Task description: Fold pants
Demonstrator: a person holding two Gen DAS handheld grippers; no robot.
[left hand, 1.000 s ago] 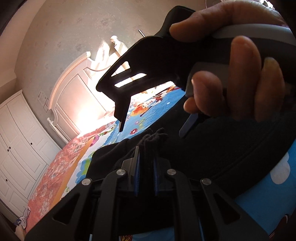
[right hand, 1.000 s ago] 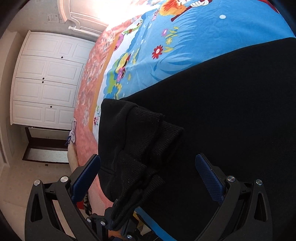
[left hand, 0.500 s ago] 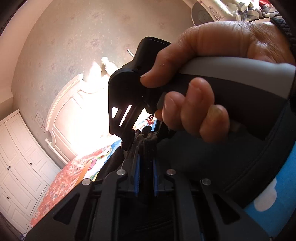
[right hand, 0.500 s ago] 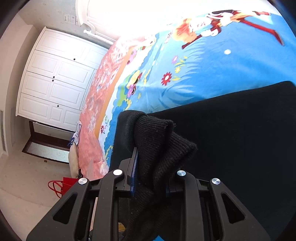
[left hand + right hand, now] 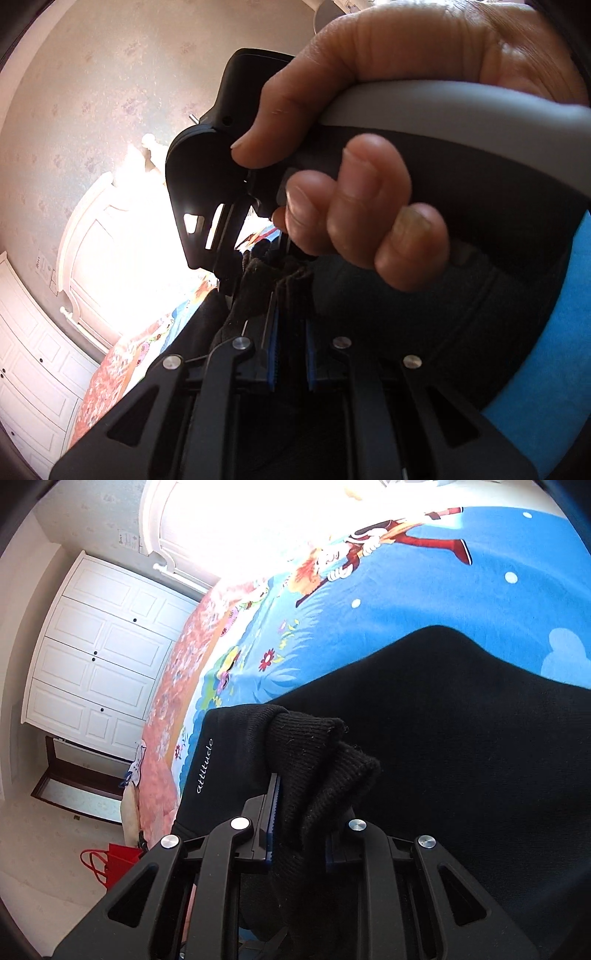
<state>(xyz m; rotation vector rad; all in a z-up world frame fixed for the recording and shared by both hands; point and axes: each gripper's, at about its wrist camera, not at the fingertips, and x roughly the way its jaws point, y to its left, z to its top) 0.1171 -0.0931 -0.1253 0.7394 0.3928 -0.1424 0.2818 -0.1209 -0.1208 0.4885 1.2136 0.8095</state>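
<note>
Black pants (image 5: 461,738) lie spread on the cartoon-print bedsheet (image 5: 424,602), filling the frame from 2 to 6 o'clock in the right wrist view; white lettering reads "attitude" near one edge. Ribbed cuff (image 5: 317,760), bunched, stands up between the fingers of the right gripper (image 5: 299,823): jaws have just been closing and now pinch the cuff. Left gripper (image 5: 290,343): jaws narrow, blue pads clamped on a fold of the same black fabric. In the left wrist view the person's right hand (image 5: 369,147) grips the other tool's handle at 1 o'clock, close ahead. White wardrobe (image 5: 99,657) at 9 o'clock, red bag (image 5: 114,864) on the floor at 8, white headboard (image 5: 107,251) sunlit.
</note>
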